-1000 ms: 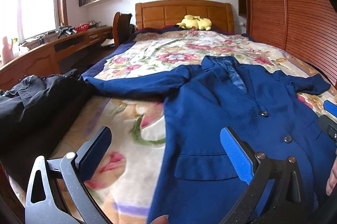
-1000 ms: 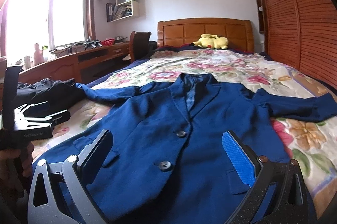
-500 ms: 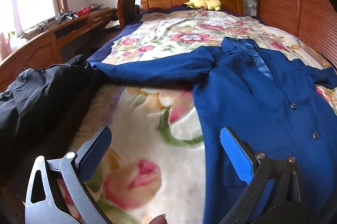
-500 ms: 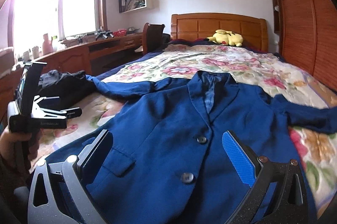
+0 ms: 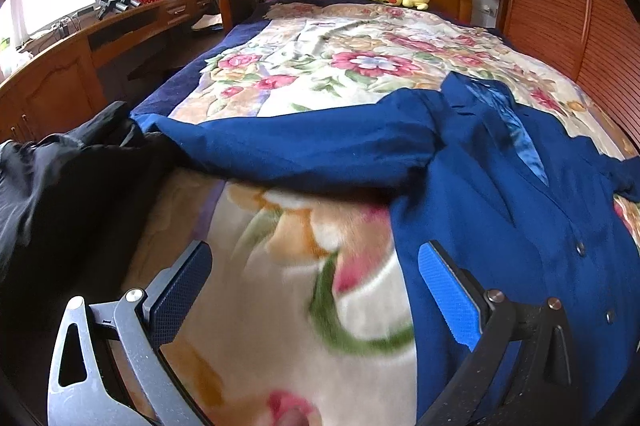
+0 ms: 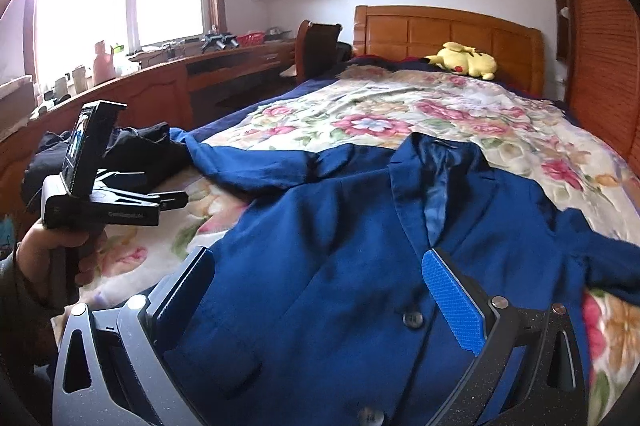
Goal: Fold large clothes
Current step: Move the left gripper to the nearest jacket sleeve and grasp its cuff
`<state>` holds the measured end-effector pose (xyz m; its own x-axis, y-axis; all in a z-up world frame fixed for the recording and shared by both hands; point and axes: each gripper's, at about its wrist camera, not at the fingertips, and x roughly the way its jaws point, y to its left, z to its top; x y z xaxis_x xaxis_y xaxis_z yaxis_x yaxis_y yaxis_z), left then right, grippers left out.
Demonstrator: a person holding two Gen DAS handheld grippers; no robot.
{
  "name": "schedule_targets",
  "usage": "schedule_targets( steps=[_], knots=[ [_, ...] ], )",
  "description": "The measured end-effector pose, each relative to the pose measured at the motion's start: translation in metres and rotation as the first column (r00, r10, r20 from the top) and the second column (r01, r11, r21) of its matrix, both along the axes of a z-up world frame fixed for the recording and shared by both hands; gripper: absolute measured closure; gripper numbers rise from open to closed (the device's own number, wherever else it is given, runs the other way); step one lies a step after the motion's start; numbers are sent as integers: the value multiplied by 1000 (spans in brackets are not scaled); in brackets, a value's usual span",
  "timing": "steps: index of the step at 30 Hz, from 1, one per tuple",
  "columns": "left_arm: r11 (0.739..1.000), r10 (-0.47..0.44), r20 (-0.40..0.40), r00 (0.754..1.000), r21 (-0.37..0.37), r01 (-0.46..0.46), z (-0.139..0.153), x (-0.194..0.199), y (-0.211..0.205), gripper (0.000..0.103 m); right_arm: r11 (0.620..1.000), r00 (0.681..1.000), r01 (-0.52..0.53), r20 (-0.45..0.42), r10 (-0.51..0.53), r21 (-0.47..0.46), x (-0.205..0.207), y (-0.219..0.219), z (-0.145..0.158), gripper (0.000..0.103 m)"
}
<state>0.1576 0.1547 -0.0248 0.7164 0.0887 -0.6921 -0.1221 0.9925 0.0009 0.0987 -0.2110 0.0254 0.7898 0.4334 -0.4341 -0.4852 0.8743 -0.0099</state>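
Note:
A dark blue jacket (image 6: 360, 246) lies face up and buttoned on the floral bedspread (image 6: 420, 113), collar toward the headboard. Its left sleeve (image 5: 304, 149) stretches out toward a pile of black clothes (image 5: 60, 185) at the bed's left side. My left gripper (image 5: 314, 290) is open and empty, hovering over bare bedspread (image 5: 280, 266) just below that sleeve; it also shows in the right wrist view (image 6: 176, 199). My right gripper (image 6: 316, 296) is open and empty above the jacket's front, near the buttons.
A yellow plush toy (image 6: 464, 59) lies by the wooden headboard (image 6: 448, 33). A long wooden desk (image 6: 168, 81) with clutter and a chair (image 6: 316, 45) run along the left. A slatted wooden wardrobe (image 5: 560, 5) stands on the right.
My left gripper has moved left and forward, off the jacket's body toward the outstretched sleeve. My right gripper has shifted forward and a little left over the jacket front. Both stay open.

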Motion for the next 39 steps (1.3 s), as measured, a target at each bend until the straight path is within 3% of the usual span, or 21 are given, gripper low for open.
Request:
schedule_targets(
  steps=[7, 16, 24, 28, 35, 37, 39],
  knots=[
    [1000, 13, -24, 1000, 18, -12, -12, 39, 10, 0, 999, 999, -29, -19, 28, -39, 14, 3, -11, 0],
    [989, 51, -63, 997, -132, -59, -21, 84, 36, 9, 999, 999, -26, -45, 23, -46, 17, 0, -10, 0],
    [982, 92, -101, 991, -154, -107, -26, 103, 40, 11, 999, 999, -20, -48, 18, -49, 19, 3, -11, 0],
    [970, 111, -105, 988, -206, -131, -30, 102, 43, 11, 999, 999, -19, -42, 17, -48, 19, 1, -12, 0],
    [974, 124, -150, 981, -172, -150, -40, 106, 42, 11, 998, 999, -17, -39, 15, -54, 19, 1, -13, 0],
    [973, 116, -140, 983, -184, -141, -41, 108, 44, 22, 998, 999, -16, -37, 14, -58, 18, 2, -13, 0],
    [972, 110, -153, 982, -189, -138, -43, 113, 45, 47, 998, 999, -18, -37, 16, -61, 19, 2, -14, 0]
  ],
)
